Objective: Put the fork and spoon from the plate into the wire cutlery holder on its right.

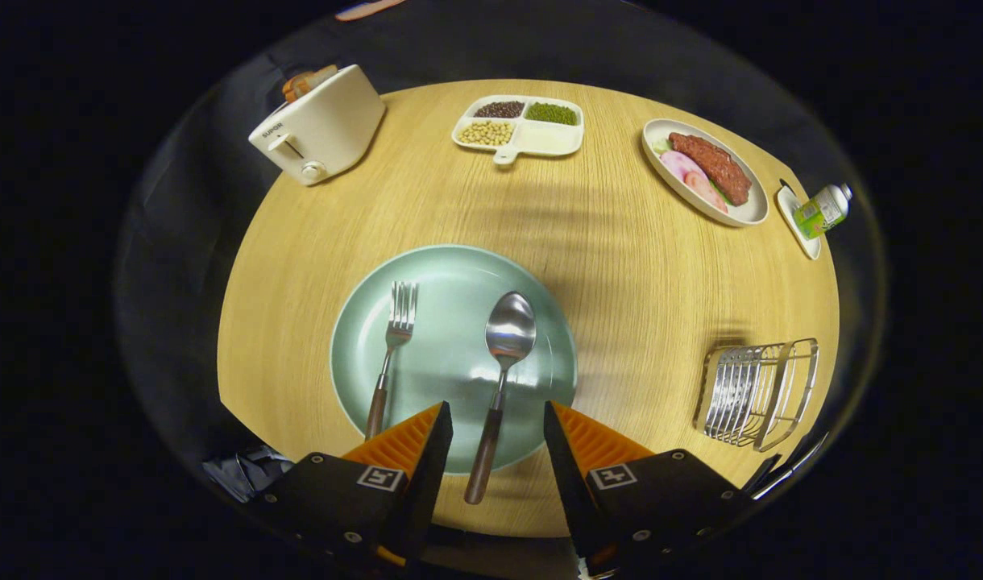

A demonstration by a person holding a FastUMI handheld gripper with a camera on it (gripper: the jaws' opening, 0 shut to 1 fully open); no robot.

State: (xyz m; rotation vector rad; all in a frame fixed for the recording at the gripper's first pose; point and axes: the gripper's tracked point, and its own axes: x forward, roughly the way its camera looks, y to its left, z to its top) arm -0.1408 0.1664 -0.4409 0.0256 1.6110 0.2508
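Observation:
A pale green plate (451,274) lies on the round wooden table just ahead of my fingers. On it rest a fork (392,346) at the left and a spoon (501,362) at the right, both with brown wooden handles pointing toward me. The spoon's handle runs over the plate's near rim and lies between my two fingers without touching them. My gripper (497,412) is open and holds nothing. The wire cutlery holder (756,392) stands to the right of the plate, near the table's edge.
At the far side of the table (620,266) stand a white toaster (321,125) with bread in it, a divided dish (520,125) of beans, an oval plate (705,169) of meat slices, and a small bottle (822,209) lying on a saucer.

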